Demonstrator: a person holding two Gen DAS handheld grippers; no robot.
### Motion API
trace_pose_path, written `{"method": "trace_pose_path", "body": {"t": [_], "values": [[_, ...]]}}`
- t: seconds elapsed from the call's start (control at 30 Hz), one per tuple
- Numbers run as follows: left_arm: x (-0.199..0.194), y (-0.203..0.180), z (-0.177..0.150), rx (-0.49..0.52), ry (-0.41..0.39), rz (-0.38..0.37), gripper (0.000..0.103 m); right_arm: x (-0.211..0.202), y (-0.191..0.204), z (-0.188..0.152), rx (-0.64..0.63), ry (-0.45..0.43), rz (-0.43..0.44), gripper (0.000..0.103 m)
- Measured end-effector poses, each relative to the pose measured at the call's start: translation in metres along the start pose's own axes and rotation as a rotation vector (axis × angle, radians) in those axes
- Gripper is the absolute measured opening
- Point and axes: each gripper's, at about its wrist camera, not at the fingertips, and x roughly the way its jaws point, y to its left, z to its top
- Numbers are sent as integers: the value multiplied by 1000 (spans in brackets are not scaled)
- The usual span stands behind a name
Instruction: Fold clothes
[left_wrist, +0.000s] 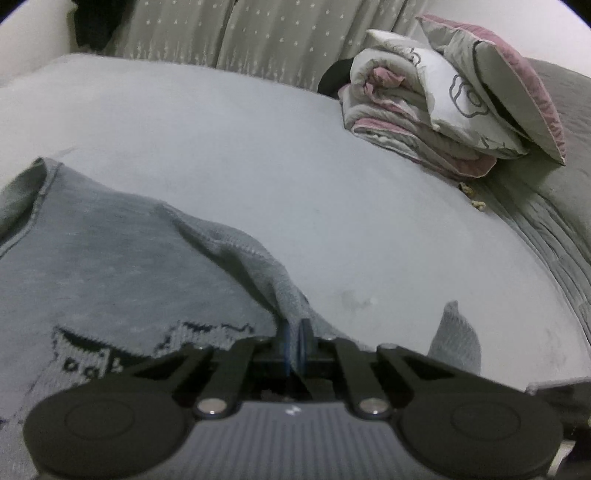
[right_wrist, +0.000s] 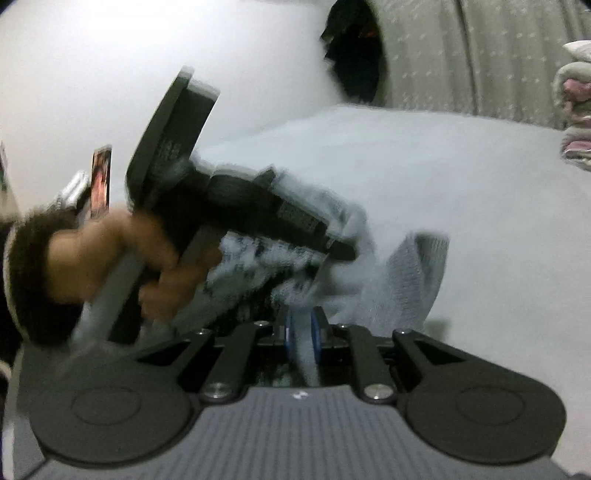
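A grey knitted sweater (left_wrist: 122, 266) with a dark pattern near its hem lies spread on the pale bed sheet (left_wrist: 258, 140). My left gripper (left_wrist: 295, 343) is shut on a raised ridge of the sweater's fabric, which runs up and left from its blue pads. In the right wrist view my right gripper (right_wrist: 304, 332) is shut on a strip of the same grey sweater (right_wrist: 406, 273) between its blue pads. Just ahead of it, blurred, a hand (right_wrist: 122, 254) holds the left gripper's body (right_wrist: 229, 199) over the patterned fabric.
A folded pink and white quilt (left_wrist: 417, 110) and a pillow (left_wrist: 506, 85) lie at the far right of the bed. A grey star-patterned curtain (left_wrist: 266, 33) hangs behind. A grey quilted cover (left_wrist: 554, 221) lines the bed's right edge. A dark garment (right_wrist: 354, 48) hangs by the wall.
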Motion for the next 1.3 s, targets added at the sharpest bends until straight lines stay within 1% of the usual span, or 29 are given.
{"method": "trace_pose_path", "body": {"t": [0.07, 0.1, 0.13, 0.17, 0.2, 0.33, 0.4, 0.43, 0.5, 0.57, 0.63, 0.67, 0.73, 0.77, 0.8, 0.83, 0.9, 0.97, 1.07, 1.1, 1.13, 1.2, 1.23, 1.3], "values": [[-10, 4, -3, -11, -14, -13, 4, -8, -3, 4, 24, -49, -27, 19], [-15, 5, -6, -16, -20, -19, 4, -10, -3, 5, 28, -65, -51, 25], [-19, 7, -8, -20, -22, -24, 4, -10, -5, 4, 29, -68, -74, 39], [-21, 9, -11, -19, -22, -24, 4, -9, -6, 4, 29, -63, -97, 45], [-23, 10, -13, -15, -20, -20, 4, -9, -7, 3, 30, -58, -120, 48], [-22, 16, -23, -6, 12, -11, 4, -2, -13, 0, 19, 27, -247, 48], [-23, 17, -27, 8, 23, -13, 5, 1, -20, -4, 37, 66, -277, 48], [-23, 17, -27, 21, 28, -13, 5, -1, -24, -6, 57, 69, -273, 50], [-24, 17, -28, 37, 37, -12, 5, -8, -32, -6, 110, 42, -257, 51], [-23, 16, -28, 42, 39, -11, 5, -19, -40, -5, 178, -20, -235, 53], [-22, 15, -29, 55, 34, -8, 5, -19, -50, -3, 273, -98, -232, 59], [-22, 13, -31, 67, 29, -3, 5, -17, -54, -4, 316, -123, -235, 59], [-23, 11, -34, 92, 19, 6, 5, -7, -58, -7, 366, -124, -251, 59], [-22, 9, -34, 103, 15, 10, 5, 2, -56, -8, 358, -98, -268, 59], [-22, 7, -34, 112, 12, 13, 5, 11, -54, -10, 345, -70, -284, 58], [-22, 6, -34, 120, 10, 16, 5, 20, -52, -11, 331, -44, -293, 39], [-21, 5, -33, 123, 12, 21, 6, 28, -48, -10, 309, -22, -295, 11], [-21, 4, -31, 129, 17, 29, 7, 18, -48, -6, 297, -59, -296, 10], [-20, 0, -27, 145, 28, 41, 10, -15, -49, -4, 303, -195, -342, 9], [-19, -2, -26, 148, 30, 42, 11, -27, -51, -4, 315, -252, -341, 9], [-18, -3, -25, 150, 33, 43, 15, -39, -55, -5, 326, -309, -330, 9], [-18, -5, -23, 150, 41, 44, 18, -58, -61, -7, 335, -396, -295, 9], [-18, -6, -21, 150, 45, 46, 21, -65, -63, -9, 334, -424, -281, 9], [-19, -8, -16, 146, 49, 53, 30, -72, -67, -8, 317, -421, -269, 9]]}}
